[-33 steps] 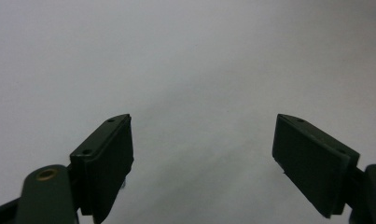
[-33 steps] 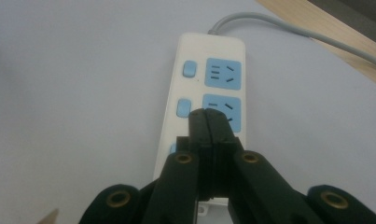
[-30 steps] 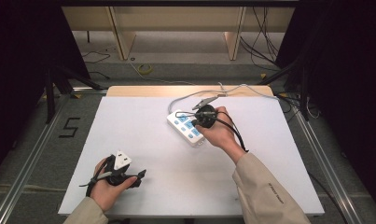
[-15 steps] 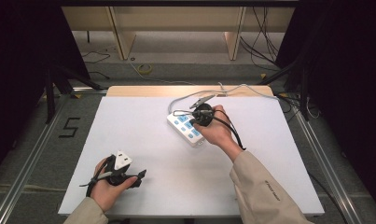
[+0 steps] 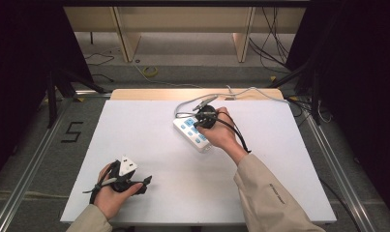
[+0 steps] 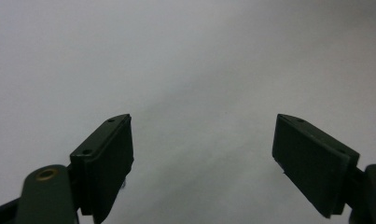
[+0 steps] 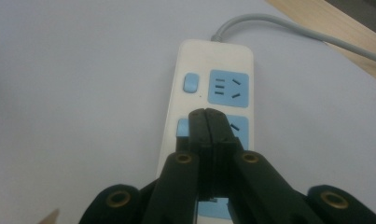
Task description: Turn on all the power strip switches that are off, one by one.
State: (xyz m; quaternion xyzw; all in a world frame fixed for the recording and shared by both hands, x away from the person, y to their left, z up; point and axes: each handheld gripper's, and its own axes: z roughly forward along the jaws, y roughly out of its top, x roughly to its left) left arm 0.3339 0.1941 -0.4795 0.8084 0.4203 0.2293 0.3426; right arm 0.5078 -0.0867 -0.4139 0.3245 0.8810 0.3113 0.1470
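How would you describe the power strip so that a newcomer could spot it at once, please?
On the white table, look toward the far edge, just right of centre, under the right gripper with its shut jaws. The power strip is a cream bar lying at a slant, with pale blue sockets and switches and a grey cord running toward the far edge.

right tongs (image 7: 206,114) | shifted slightly along power strip (image 7: 212,70) | jaws pressed together
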